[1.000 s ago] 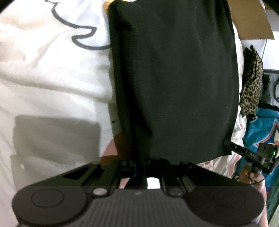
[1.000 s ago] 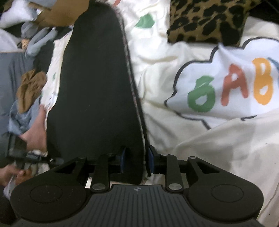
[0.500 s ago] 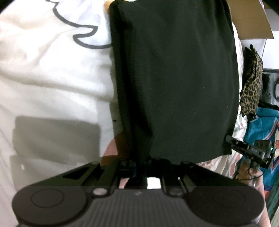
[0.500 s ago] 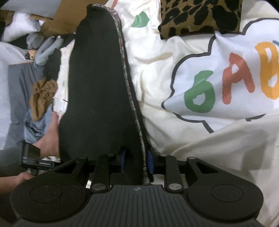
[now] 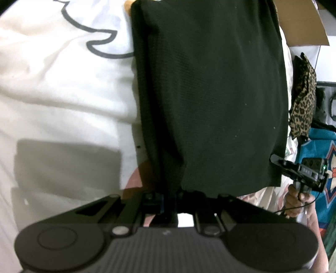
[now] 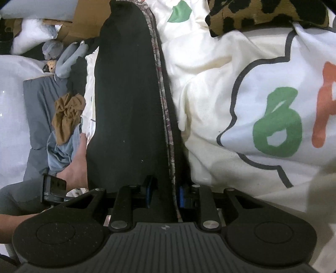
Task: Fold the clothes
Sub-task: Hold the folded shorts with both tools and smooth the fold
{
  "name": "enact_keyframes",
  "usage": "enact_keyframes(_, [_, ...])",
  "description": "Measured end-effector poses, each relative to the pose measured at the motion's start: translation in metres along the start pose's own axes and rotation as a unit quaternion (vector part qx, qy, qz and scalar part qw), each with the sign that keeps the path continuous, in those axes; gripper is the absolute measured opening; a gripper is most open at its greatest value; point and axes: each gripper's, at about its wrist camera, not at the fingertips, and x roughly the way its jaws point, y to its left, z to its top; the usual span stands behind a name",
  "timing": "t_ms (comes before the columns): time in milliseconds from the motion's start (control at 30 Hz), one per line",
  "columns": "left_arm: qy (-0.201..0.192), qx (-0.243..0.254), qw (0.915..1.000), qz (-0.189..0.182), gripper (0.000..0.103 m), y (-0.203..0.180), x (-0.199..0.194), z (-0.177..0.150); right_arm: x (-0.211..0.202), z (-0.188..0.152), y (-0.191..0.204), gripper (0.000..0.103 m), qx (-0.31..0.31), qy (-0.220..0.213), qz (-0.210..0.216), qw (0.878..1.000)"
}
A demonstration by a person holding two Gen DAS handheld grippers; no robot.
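A black garment (image 5: 210, 94) is stretched flat between both grippers above a white bedsheet (image 5: 52, 94). My left gripper (image 5: 170, 198) is shut on its near corner, the cloth bunched between the fingers. In the right wrist view the same garment (image 6: 126, 105) runs away from me as a long black panel with a patterned hem along its right edge. My right gripper (image 6: 163, 195) is shut on that near end. The right gripper (image 5: 302, 172) also shows in the left wrist view at the garment's other corner.
The white sheet carries a cloud print with coloured letters (image 6: 277, 124). A leopard-print cushion (image 6: 262, 14) lies at the far right. A heap of grey, blue and tan clothes (image 6: 63, 117) lies on the left. A cardboard box (image 5: 300, 25) stands behind.
The right gripper has moved forward along the bed with the garment; the cloud print and cushion have slid closer and to the right. The left gripper has held nearly still.
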Motion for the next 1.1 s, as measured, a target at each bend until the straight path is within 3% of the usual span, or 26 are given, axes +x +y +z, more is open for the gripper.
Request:
enact_keyframes(133, [-0.002,-0.005,1.0,-0.007,0.01,0.002,0.0,0.0,0.001,0.002,0.001,0.028,-0.011,0.013,-0.001,1.0])
enact_keyframes(167, [-0.003,-0.007,0.9999,-0.008,0.008,0.002,0.0,0.0,0.001,0.002,0.004,0.026,-0.018,0.014,-0.008,1.0])
enact_keyframes(200, [-0.004,-0.009,0.9999,-0.008,0.008,0.003,-0.001,-0.001,0.001,0.0,0.007,0.01,-0.027,0.013,-0.016,0.999])
enact_keyframes(300, [-0.001,-0.019,0.9998,-0.008,0.007,-0.001,0.0,0.001,-0.002,-0.004,0.017,0.005,-0.042,0.009,-0.032,0.999])
enact_keyframes(533, [0.017,-0.019,0.9997,-0.004,0.007,-0.021,-0.016,0.003,-0.025,-0.019,0.044,0.003,-0.047,-0.021,-0.05,0.997])
enact_keyframes(833, [0.042,0.036,0.9983,0.018,0.007,-0.063,-0.05,-0.006,-0.053,-0.058,0.067,0.002,-0.035,-0.045,-0.054,0.997])
enact_keyframes(1100, [0.076,0.054,0.9949,0.038,0.007,-0.081,-0.065,-0.028,-0.069,-0.096,0.087,0.002,-0.028,-0.037,-0.056,0.997])
